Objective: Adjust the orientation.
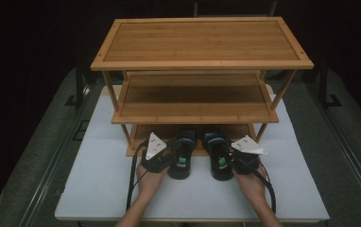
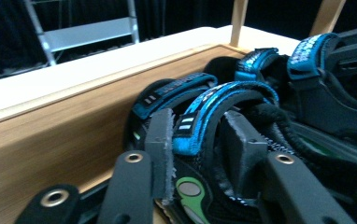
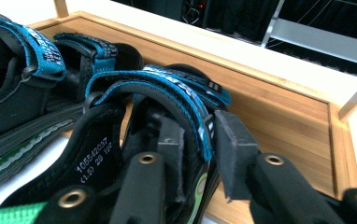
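Two black sandals with blue straps lie side by side, toes on the bottom shelf [image 1: 162, 131] of a bamboo rack [image 1: 195, 113], heels on the white board. My left gripper [image 1: 170, 156] reaches the left sandal [image 1: 182, 158] from its outer side. In the left gripper view its jaws stand astride that sandal's blue strap [image 2: 214, 105], a small gap beside the right pad [image 2: 242, 144]. My right gripper [image 1: 231, 158] is at the right sandal [image 1: 218, 156]. In the right gripper view the sandal's blue-edged strap [image 3: 186, 100] lies between the pads [image 3: 232, 149], not squeezed.
The rack has three tiers; its top shelf [image 1: 202, 40] and middle shelf [image 1: 195, 97] overhang the sandals. The rack's posts [image 1: 125, 135] flank the bottom shelf. A white board [image 1: 103, 179] covers the table front. Dark floor and metal rails [image 1: 51, 161] lie to both sides.
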Motion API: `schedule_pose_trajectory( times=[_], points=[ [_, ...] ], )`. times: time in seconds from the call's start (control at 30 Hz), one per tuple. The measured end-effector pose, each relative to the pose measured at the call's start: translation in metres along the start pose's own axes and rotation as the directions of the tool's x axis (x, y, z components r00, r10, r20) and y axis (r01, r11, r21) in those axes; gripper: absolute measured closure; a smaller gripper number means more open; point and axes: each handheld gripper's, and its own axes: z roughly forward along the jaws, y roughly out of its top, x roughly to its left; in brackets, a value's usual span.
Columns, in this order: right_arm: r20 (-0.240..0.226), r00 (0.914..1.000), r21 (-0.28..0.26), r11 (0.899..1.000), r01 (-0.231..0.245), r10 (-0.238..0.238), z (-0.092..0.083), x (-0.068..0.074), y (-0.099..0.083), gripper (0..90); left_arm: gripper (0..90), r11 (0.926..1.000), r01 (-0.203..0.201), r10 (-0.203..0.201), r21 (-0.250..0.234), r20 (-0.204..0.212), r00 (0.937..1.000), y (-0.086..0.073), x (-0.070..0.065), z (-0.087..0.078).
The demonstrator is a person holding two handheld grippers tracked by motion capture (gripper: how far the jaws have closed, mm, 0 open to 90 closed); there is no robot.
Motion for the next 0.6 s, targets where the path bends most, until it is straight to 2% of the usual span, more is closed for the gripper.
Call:
schedule_pose_trajectory(
  times=[0.1,0.27,0.37,0.43,0.5,0.53,0.6],
  points=[
    [-0.008,1.0,0.002,1.0,0.005,-0.005,-0.0008,-0.0005,0.0004,73.5,69.8,0.9996,-0.022,0.022,0.017,0.009,0.9997,0.0009,0.0003,0.0016],
    [-0.009,0.9992,0.001,0.999,0.038,-0.038,0.002,0.0012,0.0011,77.7,74.1,0.9992,-0.03,0.03,0.024,0.01,0.9995,0.0017,0.0016,0.0033],
    [-0.045,0.9984,-0.012,0.999,0.033,-0.033,0.0035,0.0007,0.0017,79.1,74.3,0.9991,-0.041,0.041,0.005,0.034,0.9986,0.0007,0.0006,0.0036],
    [-0.051,0.9982,-0.016,0.999,0.031,-0.032,0.0047,0.0038,0.0042,79.3,74.8,0.9996,-0.027,0.028,-0.007,0.052,0.9983,0.0013,-0.0002,0.0039],
    [-0.049,0.9988,-0.014,1.0,0.006,-0.006,0.0059,0.0028,0.0049,79.5,74.8,0.9997,-0.023,0.023,-0.007,0.052,0.9984,0.0014,0.0,0.0037],
    [-0.053,0.9986,-0.013,1.0,-0.009,0.008,0.0064,0.0013,0.0047,79.5,74.8,0.9999,0.009,-0.008,-0.012,0.067,0.9977,0.001,0.0014,0.004],
    [-0.055,0.9983,-0.012,1.0,-0.022,0.021,0.0062,-0.0003,0.0045,79.3,74.5,0.9998,0.014,-0.013,-0.011,0.067,0.9977,0.0008,0.0022,0.004]
  ],
)
